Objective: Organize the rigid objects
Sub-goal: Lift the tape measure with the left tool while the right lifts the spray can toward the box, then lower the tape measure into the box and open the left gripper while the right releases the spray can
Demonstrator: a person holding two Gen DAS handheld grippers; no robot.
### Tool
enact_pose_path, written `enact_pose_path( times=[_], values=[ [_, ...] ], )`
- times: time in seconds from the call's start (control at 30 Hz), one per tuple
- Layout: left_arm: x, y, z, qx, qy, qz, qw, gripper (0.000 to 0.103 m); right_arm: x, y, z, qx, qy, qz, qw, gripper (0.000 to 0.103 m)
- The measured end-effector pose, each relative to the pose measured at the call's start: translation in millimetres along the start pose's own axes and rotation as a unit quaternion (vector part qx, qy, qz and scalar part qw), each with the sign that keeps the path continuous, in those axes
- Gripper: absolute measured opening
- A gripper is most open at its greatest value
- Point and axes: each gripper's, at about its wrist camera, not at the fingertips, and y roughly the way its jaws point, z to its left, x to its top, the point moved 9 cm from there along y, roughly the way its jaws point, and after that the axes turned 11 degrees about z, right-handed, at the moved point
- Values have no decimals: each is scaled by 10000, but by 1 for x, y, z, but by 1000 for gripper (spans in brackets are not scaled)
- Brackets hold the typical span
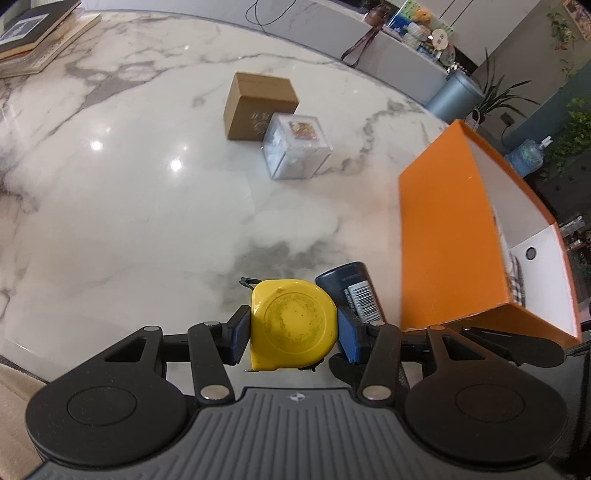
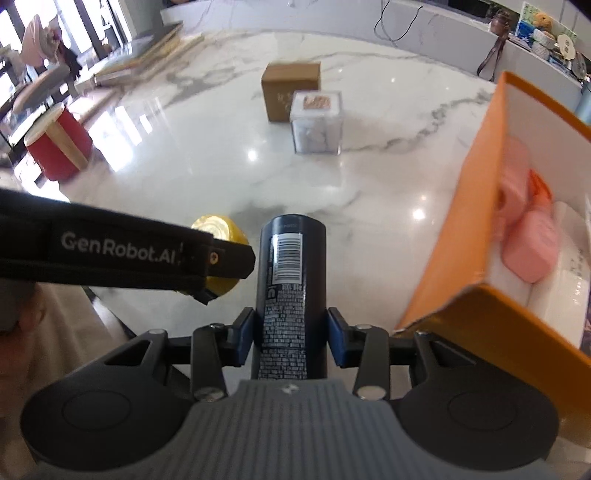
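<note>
My left gripper (image 1: 293,332) is shut on a yellow tape measure (image 1: 295,314), blue pads pressed on both its sides, low over the marble table (image 1: 147,221). Just to its right a dark blue can (image 1: 347,288) with a barcode label leans beside it. In the right wrist view that can (image 2: 291,258) stands between the pads of my right gripper (image 2: 290,336), which is shut on it. The left gripper's finger (image 2: 229,258) crosses in from the left with the tape measure (image 2: 218,229). An open orange box (image 2: 469,214) sits right of the can.
The orange box (image 1: 443,240) holds a pink case (image 2: 528,236) and white items. Farther back stand a brown wooden box (image 1: 258,107) and a clear cube (image 1: 295,147). Books (image 1: 33,33) lie at the far left. A red stool (image 2: 59,147) is beyond the table's edge.
</note>
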Motion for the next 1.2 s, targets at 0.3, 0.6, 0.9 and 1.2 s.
enact_pose_path(
  times=[0.3,0.6,0.9,1.2],
  values=[
    [6,-32,-4,-109,-113,-302,9994,56,1,-48,-2,210,182,-510,9983,41],
    [16,-59,-37,-236,179,-533,9981,56,6,-111,-19,175,338,-1205,9920,41],
    [37,-67,-112,-555,865,-673,9924,56,8,-153,-76,-141,799,-1629,9833,41],
    [51,-47,-175,-776,1391,-552,9857,56,-3,-165,-139,-474,1225,-1640,9777,42]
  ],
)
